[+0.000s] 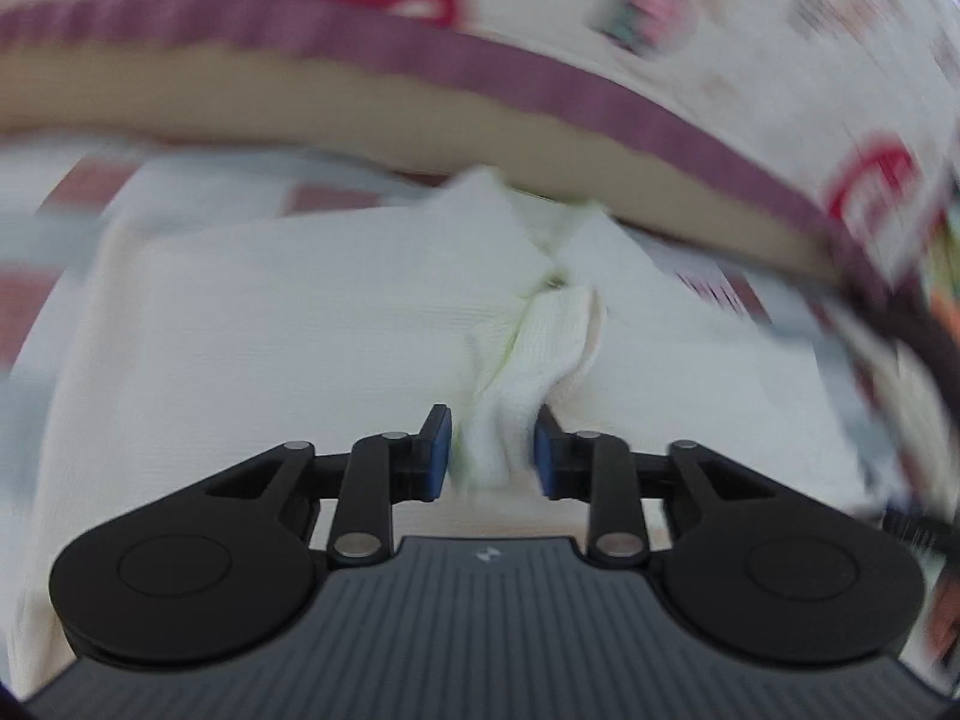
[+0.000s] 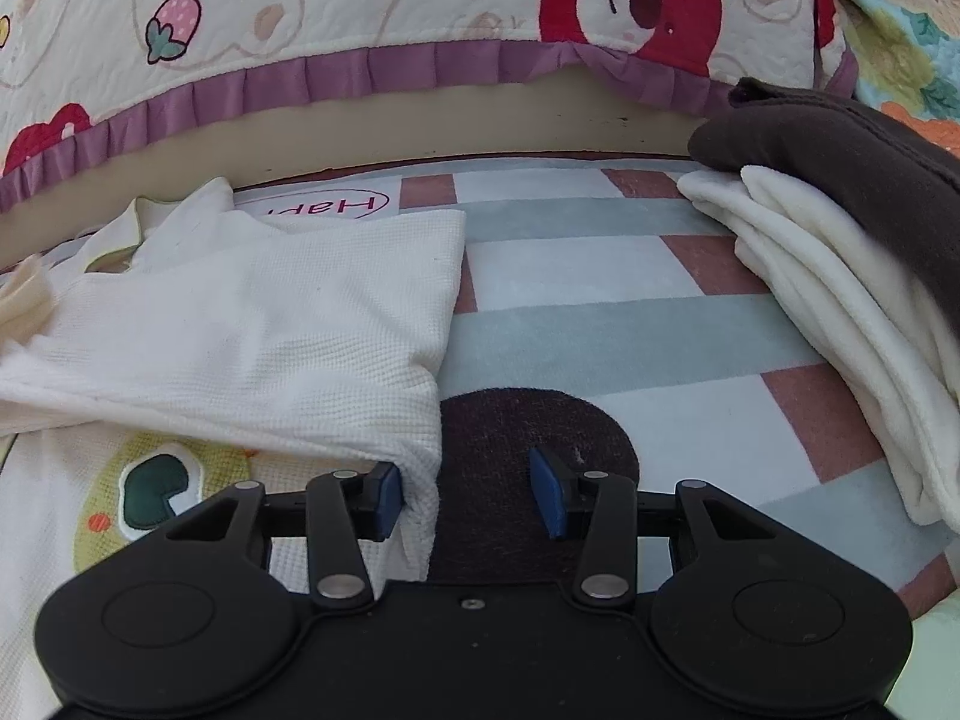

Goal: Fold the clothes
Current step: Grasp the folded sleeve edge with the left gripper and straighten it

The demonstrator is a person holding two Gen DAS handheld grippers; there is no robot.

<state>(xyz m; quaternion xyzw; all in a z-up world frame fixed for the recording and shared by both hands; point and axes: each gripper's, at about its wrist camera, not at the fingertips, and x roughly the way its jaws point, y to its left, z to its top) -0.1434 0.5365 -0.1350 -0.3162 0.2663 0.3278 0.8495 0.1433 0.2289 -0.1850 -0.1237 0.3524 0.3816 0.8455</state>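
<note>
The left hand-held gripper (image 1: 492,450) pinches a bunched fold of the white waffle-knit garment (image 1: 288,324) between its blue pads (image 1: 440,456), the jaws narrow around the cloth. This view is blurred; the garment spreads out ahead of the gripper, and beyond it runs a quilted bedcover (image 1: 690,78) with a purple ruffled trim.

In the right wrist view, the same white garment (image 2: 252,324) lies folded across the left half of a checked rug (image 2: 576,276), over a cream piece printed with a mushroom (image 2: 153,489). The right hand-held gripper (image 2: 465,495) stands wide open; its left pad (image 2: 389,501) touches the garment's near corner, while the right pad sits apart over a dark brown patch of the rug. Farther right, a folded cream cloth (image 2: 840,312) lies beneath a dark brown cloth (image 2: 852,168).
</note>
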